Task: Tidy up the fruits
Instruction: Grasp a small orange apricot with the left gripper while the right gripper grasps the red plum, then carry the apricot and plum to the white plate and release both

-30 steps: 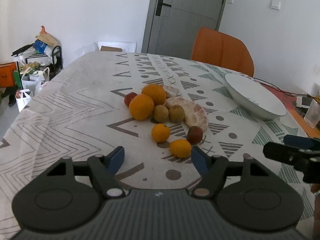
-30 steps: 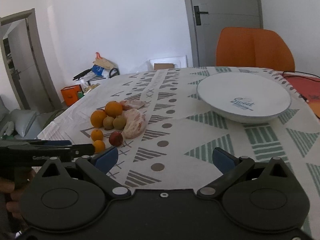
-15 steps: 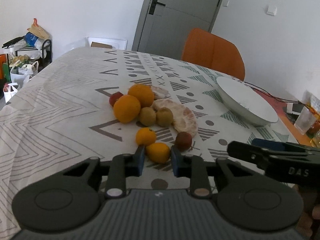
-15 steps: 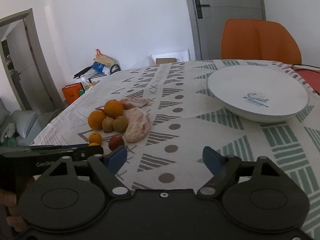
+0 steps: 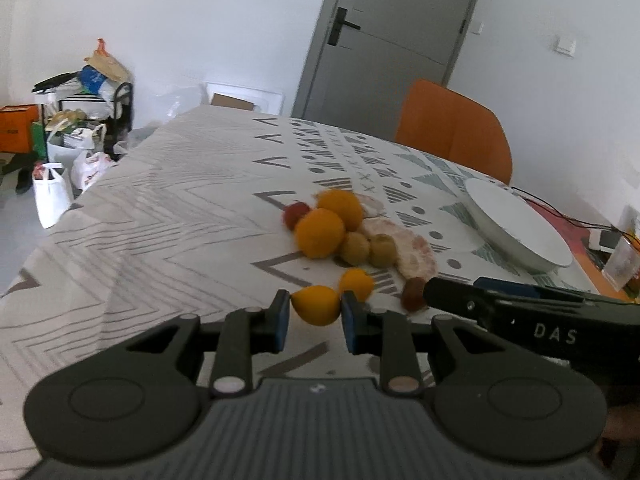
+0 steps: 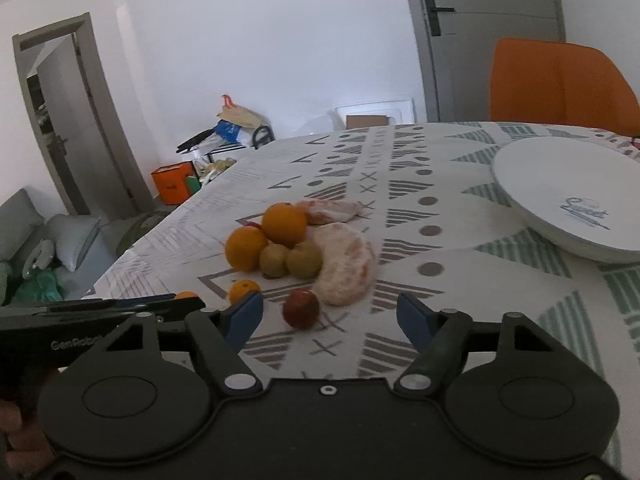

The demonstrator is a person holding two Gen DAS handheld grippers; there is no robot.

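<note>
Now the left gripper point(image 5: 316, 314) clamps a small orange fruit point(image 5: 316, 305), seemingly a mandarin, lower centre; the right gripper point(image 6: 330, 314) gapes wide near a red fruit point(image 6: 301, 308); the white bowl point(image 6: 560, 200) sits at right edge.

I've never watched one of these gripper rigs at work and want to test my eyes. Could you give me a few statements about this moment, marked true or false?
1. The left gripper is shut on a small orange fruit. True.
2. The right gripper holds the small red fruit. False: its jaws stand wide open, and the fruit lies on the tablecloth.
3. The white bowl already contains fruit. False: no fruit shows in it.
4. Two greenish-brown fruits sit side by side against the peeled citrus piece. True.
</note>
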